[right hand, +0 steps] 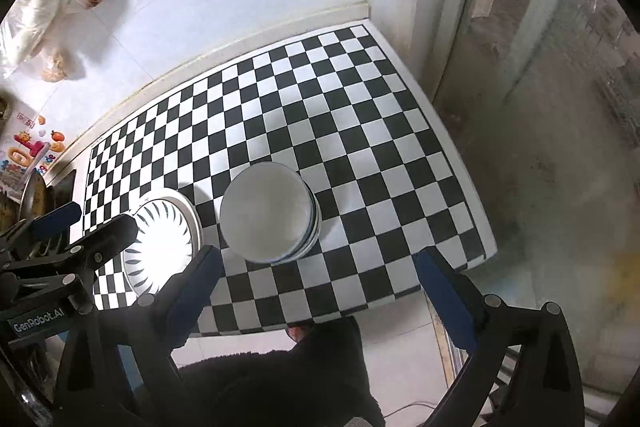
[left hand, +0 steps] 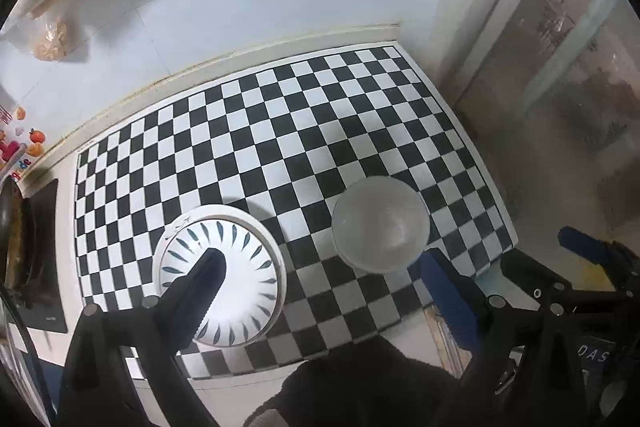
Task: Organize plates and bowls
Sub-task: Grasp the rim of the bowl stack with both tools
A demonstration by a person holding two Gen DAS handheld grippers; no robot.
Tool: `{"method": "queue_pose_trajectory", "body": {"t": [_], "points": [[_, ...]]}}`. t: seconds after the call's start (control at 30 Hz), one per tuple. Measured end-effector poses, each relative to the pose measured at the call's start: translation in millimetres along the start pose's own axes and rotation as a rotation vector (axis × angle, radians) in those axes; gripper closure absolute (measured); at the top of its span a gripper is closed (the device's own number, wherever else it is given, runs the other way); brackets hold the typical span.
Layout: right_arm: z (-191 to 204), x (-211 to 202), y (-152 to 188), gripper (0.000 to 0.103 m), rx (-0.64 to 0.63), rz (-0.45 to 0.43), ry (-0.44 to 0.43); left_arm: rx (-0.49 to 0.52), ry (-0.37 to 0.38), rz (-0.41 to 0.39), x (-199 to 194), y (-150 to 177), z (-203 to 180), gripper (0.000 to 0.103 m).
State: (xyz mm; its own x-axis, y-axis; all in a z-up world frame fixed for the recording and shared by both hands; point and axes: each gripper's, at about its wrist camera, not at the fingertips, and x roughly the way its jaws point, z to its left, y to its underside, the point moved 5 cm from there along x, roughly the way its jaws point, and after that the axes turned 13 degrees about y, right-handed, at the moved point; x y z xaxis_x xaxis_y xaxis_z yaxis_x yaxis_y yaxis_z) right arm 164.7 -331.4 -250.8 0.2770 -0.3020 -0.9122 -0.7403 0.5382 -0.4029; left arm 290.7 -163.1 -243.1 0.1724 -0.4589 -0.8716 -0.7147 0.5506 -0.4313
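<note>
Sitting nested: leaf-patterned plates (left hand: pixel 240 267), white bowls (right hand: pixel 268 215)

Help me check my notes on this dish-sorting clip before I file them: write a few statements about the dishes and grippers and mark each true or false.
1. The plates sit on the checkered mat. True.
2. The right gripper grips the bowls. False: its jaws are open, clear of the stack.
3. The top plate has dark leaf marks around its rim. True.
4. The left gripper holds a plate. False: it is open and empty.
5. The bowls sit inside the plates. False: they stand beside them, apart.
</note>
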Motion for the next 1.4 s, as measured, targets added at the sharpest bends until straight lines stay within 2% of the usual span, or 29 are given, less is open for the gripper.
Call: {"method": "queue_pose_trajectory", "body": {"t": [0.37, 0.67, 0.77, 0.87, 1.0, 1.17, 1.4], "points": [[-4, -41, 18, 0.003, -0.011, -0.03, -0.009, 0.011, 0.0, -0.005, -25, 16, -13, 0.003], [-4, -23, 17, 0.0, 0.006, 0.01, -0.046, -0.009, -0.001, 0.017, -7, 11, -7, 0.003], [-6, -4, 11, 0.0, 0.013, 0.024, -0.034, -0.018, -0.004, 0.035, 11, 7, -2, 0.003], [-9, 24, 5, 0.0, 0.02, 0.053, -0.024, -0.042, -0.011, 0.092, 43, 5, 8, 0.003], [-7, 67, 1, 0.0, 0.018, 0.114, -0.015, -0.12, 0.039, 0.205, 97, 3, 27, 0.003], [-1, 118, 1, 0.0, 0.022, 0.198, -0.036, -0.176, 0.096, 0.283, 144, -5, 41, 0.003], [7, 177, 9, 0.0, 0.054, 0.321, -0.08, -0.221, 0.133, 0.377, 191, -7, 51, 0.003]]}}
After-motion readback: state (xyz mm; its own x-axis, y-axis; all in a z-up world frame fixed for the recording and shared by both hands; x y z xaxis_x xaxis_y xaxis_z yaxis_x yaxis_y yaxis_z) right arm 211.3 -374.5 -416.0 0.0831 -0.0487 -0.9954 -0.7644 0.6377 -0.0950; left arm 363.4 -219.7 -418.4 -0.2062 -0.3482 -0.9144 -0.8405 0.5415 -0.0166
